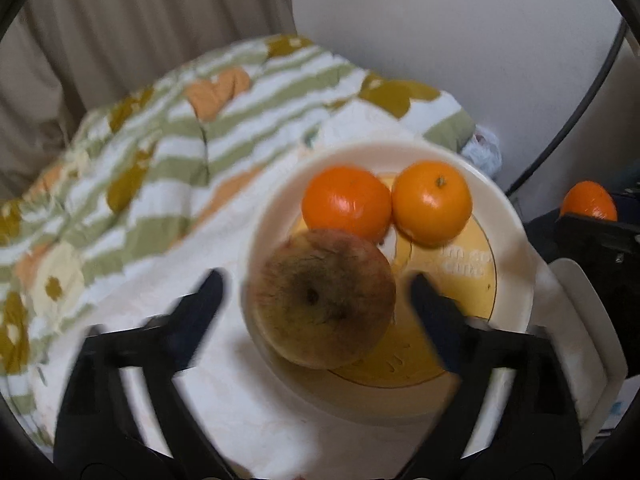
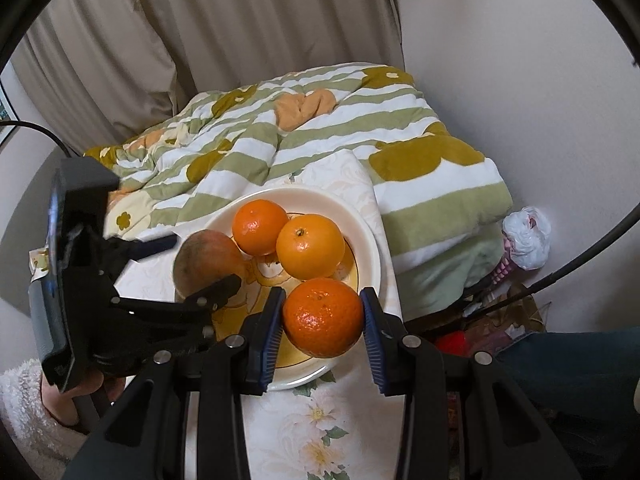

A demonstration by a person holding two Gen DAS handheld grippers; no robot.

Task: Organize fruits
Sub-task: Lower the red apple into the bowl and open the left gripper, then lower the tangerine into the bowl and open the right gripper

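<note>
A cream bowl (image 1: 516,248) with a yellow inside sits on a white floral cloth; it also shows in the right wrist view (image 2: 372,240). Two oranges (image 1: 347,201) (image 1: 432,202) lie at its far side. My left gripper (image 1: 316,294) is open, its fingers apart on either side of a brownish-red apple (image 1: 324,300) at the bowl's near left rim, not touching it. In the right wrist view the apple (image 2: 204,258) sits between the left gripper's fingers (image 2: 222,286). My right gripper (image 2: 323,314) is shut on a third orange (image 2: 323,316) and holds it over the bowl's near right side.
A green, white and ochre striped quilt (image 2: 320,140) lies bunched behind the bowl. Beige curtains (image 2: 200,40) and a white wall stand behind. Bags and clutter (image 2: 520,248) sit low on the right. A black cable (image 2: 580,256) curves down the right side.
</note>
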